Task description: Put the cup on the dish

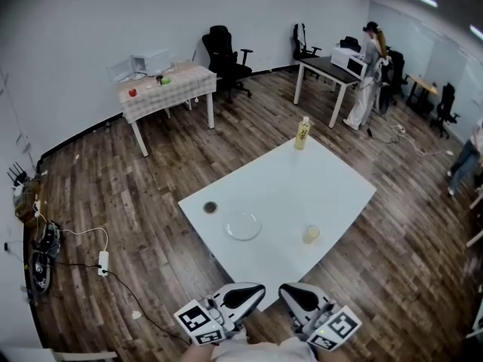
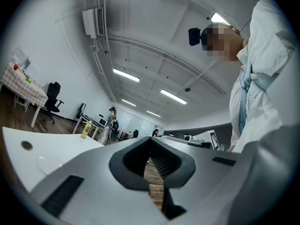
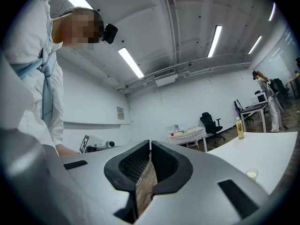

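On the white table (image 1: 332, 179), a small pale cup (image 1: 311, 234) stands near the front right. The clear round dish (image 1: 244, 226) lies to the cup's left, apart from it. My left gripper (image 1: 251, 292) and right gripper (image 1: 292, 293) hover side by side off the table's near corner, short of both. In the left gripper view the left gripper (image 2: 151, 145) is shut with nothing between its jaws, and the dish (image 2: 49, 162) shows faintly at left. In the right gripper view the right gripper (image 3: 150, 145) is likewise shut and empty, with the cup (image 3: 252, 174) at the right.
A yellow-label bottle (image 1: 303, 133) stands at the table's far corner and a small dark disc (image 1: 210, 207) lies near its left corner. A checked-cloth table (image 1: 166, 89), office chairs and a desk with a standing person (image 1: 370, 74) are behind. Cables and a power strip (image 1: 103, 262) lie on the floor at left.
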{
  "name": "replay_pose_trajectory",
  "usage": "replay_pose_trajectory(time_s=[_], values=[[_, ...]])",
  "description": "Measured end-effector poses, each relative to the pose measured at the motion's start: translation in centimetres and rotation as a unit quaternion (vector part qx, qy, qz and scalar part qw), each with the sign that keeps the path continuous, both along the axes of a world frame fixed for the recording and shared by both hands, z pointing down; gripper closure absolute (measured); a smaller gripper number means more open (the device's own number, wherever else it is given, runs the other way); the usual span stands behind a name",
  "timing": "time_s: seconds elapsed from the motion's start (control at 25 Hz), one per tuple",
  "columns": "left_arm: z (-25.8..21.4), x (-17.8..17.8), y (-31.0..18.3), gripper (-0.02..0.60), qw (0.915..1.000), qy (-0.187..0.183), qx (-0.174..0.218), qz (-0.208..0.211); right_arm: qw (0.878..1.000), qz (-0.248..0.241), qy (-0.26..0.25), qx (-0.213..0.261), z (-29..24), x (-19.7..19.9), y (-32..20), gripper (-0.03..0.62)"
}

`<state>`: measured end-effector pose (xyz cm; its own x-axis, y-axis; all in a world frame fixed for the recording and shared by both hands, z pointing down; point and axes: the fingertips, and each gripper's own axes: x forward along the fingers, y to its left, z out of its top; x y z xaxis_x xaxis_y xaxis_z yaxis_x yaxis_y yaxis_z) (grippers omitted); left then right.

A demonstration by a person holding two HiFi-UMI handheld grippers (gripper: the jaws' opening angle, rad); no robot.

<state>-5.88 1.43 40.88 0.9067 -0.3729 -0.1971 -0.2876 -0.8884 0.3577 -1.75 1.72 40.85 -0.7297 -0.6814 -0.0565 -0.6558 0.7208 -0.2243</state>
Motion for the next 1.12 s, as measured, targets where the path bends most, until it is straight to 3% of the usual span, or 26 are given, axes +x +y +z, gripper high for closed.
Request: replay_pose_trajectory(time_s=[0.2,0.48,0.84,1.12], values=[[0.1,-0.6,-1.4,0.58,1.0,-0.002,0.001,0.004,1.0,0.004,0.009,-0.005,0.1,-0.7,-1.5,0.56],[0.3,1.8,-2.5,0.58,0.9998,-0.006,-0.002,0.019,1.0,0.011,0.022,-0.012,0.2,2.0,-3.0,0.56],[-0.4,4.3,-4.4,0.58,0.9999,-0.009,0.004,-0.007,0.999,-0.037,0.015,0.0,-0.5,3.9,-5.7,0.56],[0.0,5.9,-4.9,0.58,0.9999,-0.015,0.002,-0.004,0.999,-0.045,0.019,-0.007,0.5,5.1,-6.3,0.56]])
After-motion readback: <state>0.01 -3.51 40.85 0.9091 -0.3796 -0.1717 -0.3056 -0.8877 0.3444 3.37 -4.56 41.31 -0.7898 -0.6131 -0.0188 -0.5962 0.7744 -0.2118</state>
